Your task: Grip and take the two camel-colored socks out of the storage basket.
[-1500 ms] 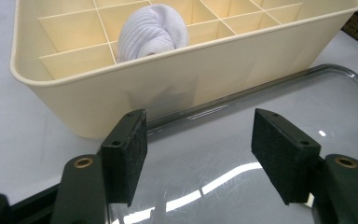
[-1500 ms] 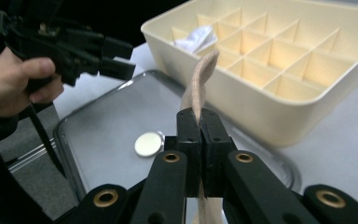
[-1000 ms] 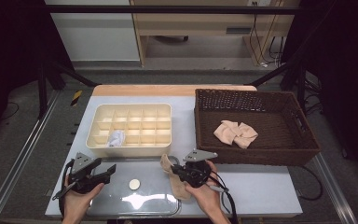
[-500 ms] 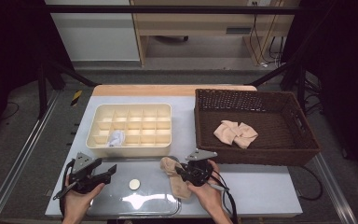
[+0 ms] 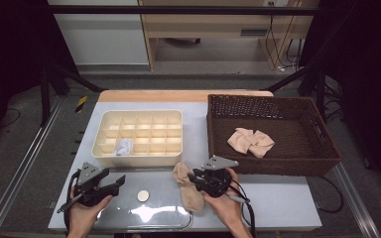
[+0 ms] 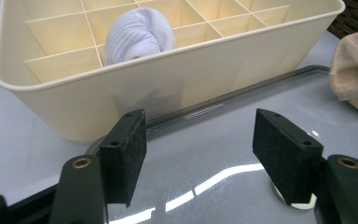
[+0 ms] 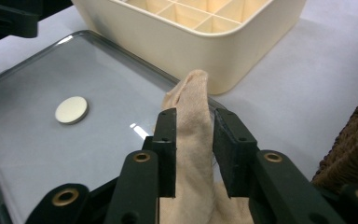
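High view: the right tongs (image 5: 198, 179) sit at about 6 o'clock on the worktop (image 5: 287, 201), over a beige sock (image 5: 188, 188) lying just in front of the cream divider box (image 5: 139, 158). The left tongs (image 5: 113, 182) hover at 7 o'clock. A wicker basket (image 5: 327, 148) at 3 o'clock holds another beige sock (image 5: 250, 141).

Left gripper view: its jaws stand wide apart with nothing between them, facing the box, where a rolled white sock (image 6: 137, 35) fills one compartment.

Right gripper view: the jaws have just been opening; the sock rises in the narrow gap between them, brushing the left pad, the right pad just clear. A small white disc (image 7: 71, 109) lies at 9 o'clock on the clear tray (image 7: 23, 154).
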The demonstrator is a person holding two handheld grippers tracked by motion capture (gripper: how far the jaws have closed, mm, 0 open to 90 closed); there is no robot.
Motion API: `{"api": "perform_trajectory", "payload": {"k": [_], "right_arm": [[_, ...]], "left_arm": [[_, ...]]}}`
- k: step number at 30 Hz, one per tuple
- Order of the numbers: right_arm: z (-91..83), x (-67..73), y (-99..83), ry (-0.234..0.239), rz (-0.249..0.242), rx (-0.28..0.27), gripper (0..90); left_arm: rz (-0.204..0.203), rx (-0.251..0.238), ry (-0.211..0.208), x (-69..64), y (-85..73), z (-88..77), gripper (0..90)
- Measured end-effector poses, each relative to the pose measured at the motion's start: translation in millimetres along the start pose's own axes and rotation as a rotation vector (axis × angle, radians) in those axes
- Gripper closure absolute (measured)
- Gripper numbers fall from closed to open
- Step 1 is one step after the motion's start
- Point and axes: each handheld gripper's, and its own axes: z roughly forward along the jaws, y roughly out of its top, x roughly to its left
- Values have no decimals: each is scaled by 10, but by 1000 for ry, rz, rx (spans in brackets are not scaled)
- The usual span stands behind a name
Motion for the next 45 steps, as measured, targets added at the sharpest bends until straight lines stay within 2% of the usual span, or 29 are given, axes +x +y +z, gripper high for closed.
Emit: {"api": "perform_trajectory", "payload": {"k": [7,10,14,19,24,30,35,39,45], "right_arm": [[-99,83,-27,40,-37,-2,735],[-115,129,-71,66,-43,20,734],[-89,182,-184,103,-39,64,710],[-61,247,-331,135,-33,87,648],[24,288,-446,145,-36,125,642],[93,329,-477,164,-52,159,743],[131,330,-484,162,-58,165,890],[150,334,-459,159,-52,182,900],[150,412,-359,191,-57,144,900]], "left_arm": [[-6,-6,1,-27,8,-26,356],[-12,-8,1,-49,10,-35,362],[-17,-21,-9,-84,17,-58,363],[-11,-21,-15,-137,19,-70,363],[-9,-20,-18,-162,14,-69,363],[-8,-17,-21,-170,15,-68,363],[-6,-17,-23,-178,15,-62,364],[-6,-17,-23,-178,15,-62,364],[-5,-12,-23,-180,17,-51,364]]}}
